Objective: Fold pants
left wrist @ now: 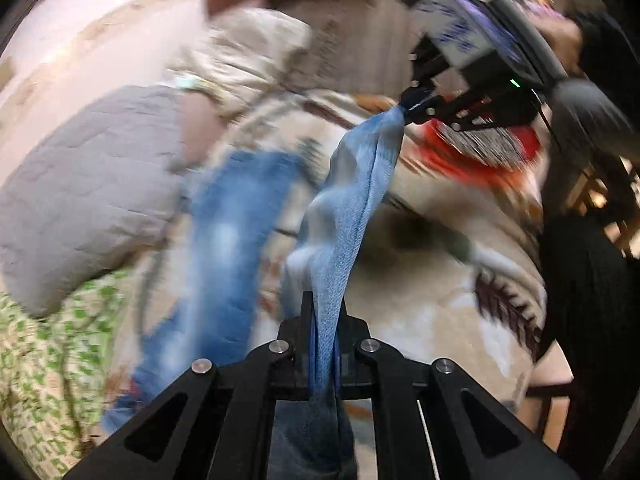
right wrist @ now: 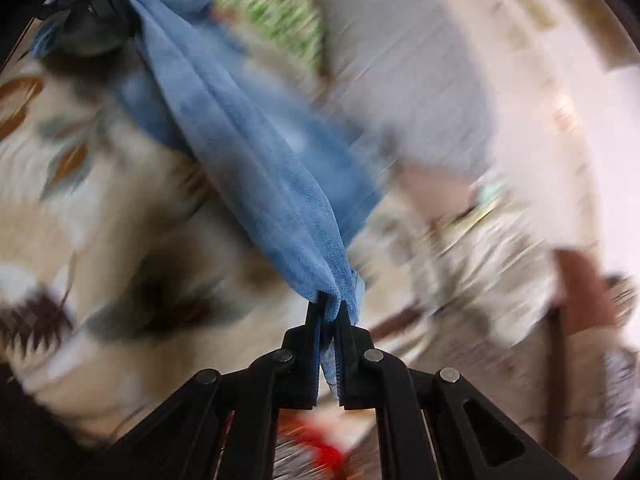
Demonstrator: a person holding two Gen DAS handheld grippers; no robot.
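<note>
The blue denim pants (left wrist: 352, 196) hang stretched between both grippers above a patterned bedspread. My left gripper (left wrist: 325, 312) is shut on one end of the cloth, which runs up and away to my right gripper (left wrist: 412, 106), also shut on it. In the right wrist view the right gripper (right wrist: 331, 304) pinches a bunched fold of the pants (right wrist: 240, 140), and the band of denim leads to the left gripper (right wrist: 116, 8) at the top left. A longer part of the pants (left wrist: 232, 248) trails down onto the bed. Both views are motion-blurred.
A grey quilted pillow (left wrist: 88, 192) lies at the left, with a green-leaf cloth (left wrist: 52, 360) below it. The beige bedspread (left wrist: 432, 300) with leaf prints fills the middle. A red and grey item (left wrist: 480, 152) lies under the right gripper. A person's hand (left wrist: 560, 36) holds that gripper.
</note>
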